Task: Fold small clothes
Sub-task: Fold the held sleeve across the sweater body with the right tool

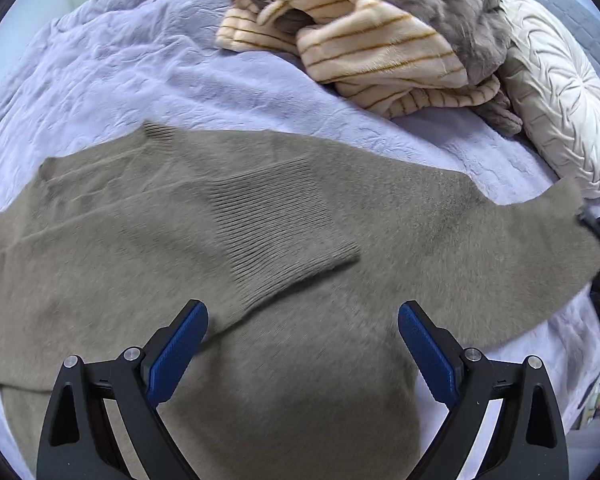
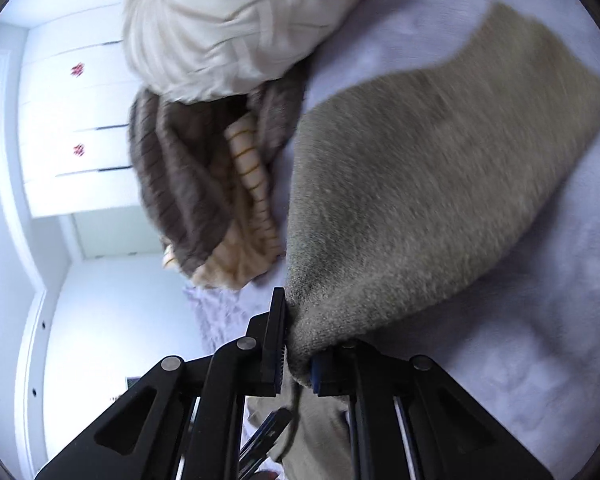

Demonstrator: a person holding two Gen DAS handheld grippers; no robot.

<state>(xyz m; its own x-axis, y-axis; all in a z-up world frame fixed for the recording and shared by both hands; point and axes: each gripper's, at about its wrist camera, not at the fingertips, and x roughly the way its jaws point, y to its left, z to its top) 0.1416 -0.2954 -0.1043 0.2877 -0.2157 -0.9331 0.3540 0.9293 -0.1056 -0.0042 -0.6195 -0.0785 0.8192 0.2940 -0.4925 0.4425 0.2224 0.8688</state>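
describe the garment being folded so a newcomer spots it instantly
On the lilac bedspread, below the round cream pillow, lies a flat taupe sweater. Unlike the crumpled striped blanket nearby, it is plain, with ribbed cuffs.

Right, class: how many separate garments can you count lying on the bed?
2. The taupe sweater is spread across the near bedspread; the striped fleece garment is bunched beside the cream pillow. Others may hide beneath.

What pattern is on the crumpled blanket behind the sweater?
Cream with thin mustard stripes, brown-grey reverse; clearest in left wrist view.
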